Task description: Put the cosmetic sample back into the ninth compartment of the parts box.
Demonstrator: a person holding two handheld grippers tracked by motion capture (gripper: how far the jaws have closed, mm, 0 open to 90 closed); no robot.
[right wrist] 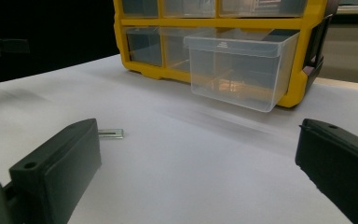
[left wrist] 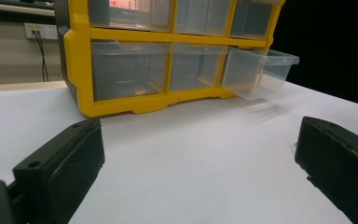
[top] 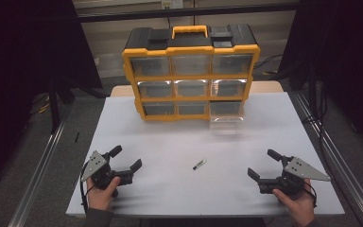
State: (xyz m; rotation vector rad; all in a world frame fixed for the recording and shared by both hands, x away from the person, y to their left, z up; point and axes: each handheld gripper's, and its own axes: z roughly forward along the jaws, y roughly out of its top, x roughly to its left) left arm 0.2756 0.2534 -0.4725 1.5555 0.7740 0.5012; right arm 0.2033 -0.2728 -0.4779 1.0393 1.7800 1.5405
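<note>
Two grippers rest low over the white worktop, one in each hand, both with jaws spread wide apart and nothing between them. In the high view the left gripper sits near the worktop's near left corner, and the right gripper sits near the near right corner; the two are well apart.

Between the grippers, slightly nearer the right gripper, a small flat part lies on the bare worktop. In the right gripper view the same small flat part lies just beyond the tip of the jaw at the left of that view, off to the side of the gap between the jaws and touching neither jaw.

Ahead of both grippers, at the far side of the worktop, stands a yellow and black drawer cabinet with three rows of three clear drawers and a yellow carry handle on top. The clear drawer at the bottom right of the cabinet is pulled out toward the grippers. In the right gripper view this clear drawer stands straight ahead, well beyond the jaws; in the left gripper view it lies ahead and to the right.
</note>
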